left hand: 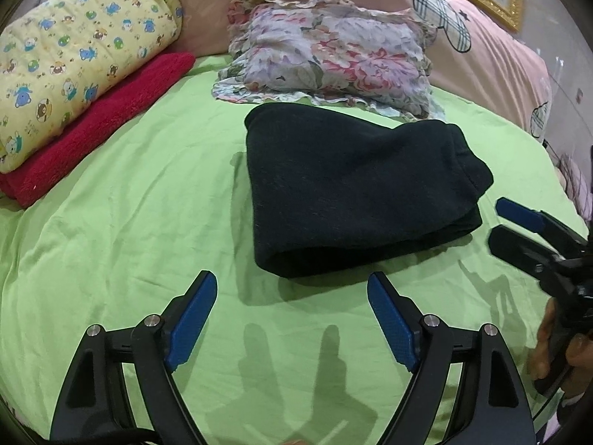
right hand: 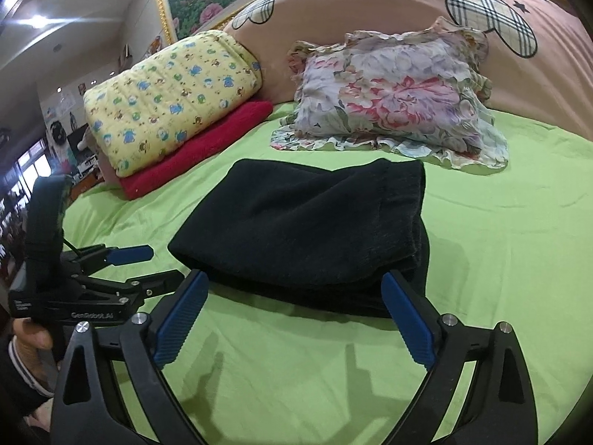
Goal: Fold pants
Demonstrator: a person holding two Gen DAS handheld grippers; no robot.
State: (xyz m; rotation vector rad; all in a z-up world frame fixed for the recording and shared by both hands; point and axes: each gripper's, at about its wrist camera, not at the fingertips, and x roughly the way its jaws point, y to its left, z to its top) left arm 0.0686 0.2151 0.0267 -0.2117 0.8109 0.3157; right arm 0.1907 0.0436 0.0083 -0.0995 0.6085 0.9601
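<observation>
At the far left, a yellow cartoon-print quilt (left hand: 74, 55) sits rolled on a folded red blanket (left hand: 100, 126), stacked at the edge of the bed, apparently to leave the green bedsheet (left hand: 129, 204) free for folding. The left gripper (left hand: 292, 296) hovers just short of the work, jaws spread and holding nothing. Mid-bed lie the black pants (left hand: 355, 189), already a compact, layered rectangle, so the fold looks essentially complete. A floral pillow (left hand: 330, 59) rests just behind them. The right gripper (right hand: 294, 293) is likewise wide open and empty, its tips close to the bundle's near edge.
</observation>
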